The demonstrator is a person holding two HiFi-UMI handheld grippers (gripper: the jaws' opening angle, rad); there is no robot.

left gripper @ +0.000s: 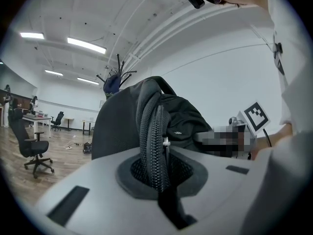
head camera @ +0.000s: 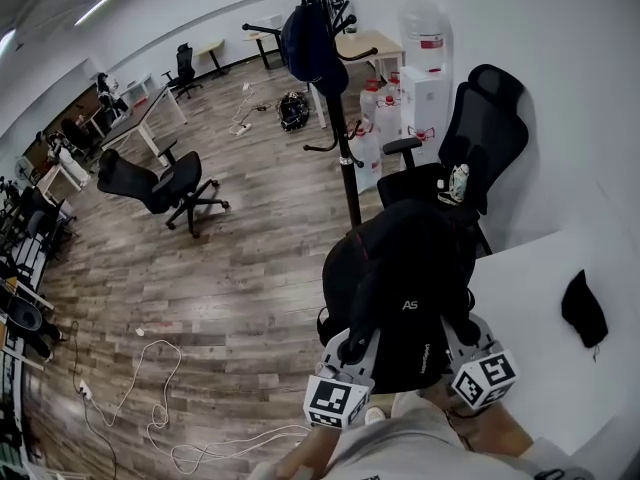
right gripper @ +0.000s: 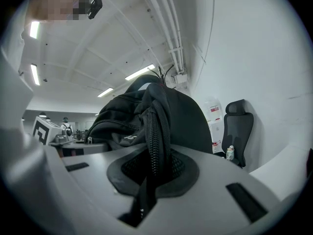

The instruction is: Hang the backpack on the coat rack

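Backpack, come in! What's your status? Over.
Left hand-held gripper, right hand-held gripper: shut on backpack. Held up, not yet on coat rack. Dark bag already hanging there; office chair beside.

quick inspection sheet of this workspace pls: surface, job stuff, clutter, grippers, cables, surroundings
surface: wood floor; white table at the right.
job's things: backpack held up short of the rack, not yet hung; a dark bag already hangs on the rack.
clutter: black item on the table; dark object on the floor past the rack.
grippers: left gripper and right gripper each shut on the backpack's zippered edge.
cables: white cable loose on the floor.
surroundings: office chair, water dispenser, desks further back.
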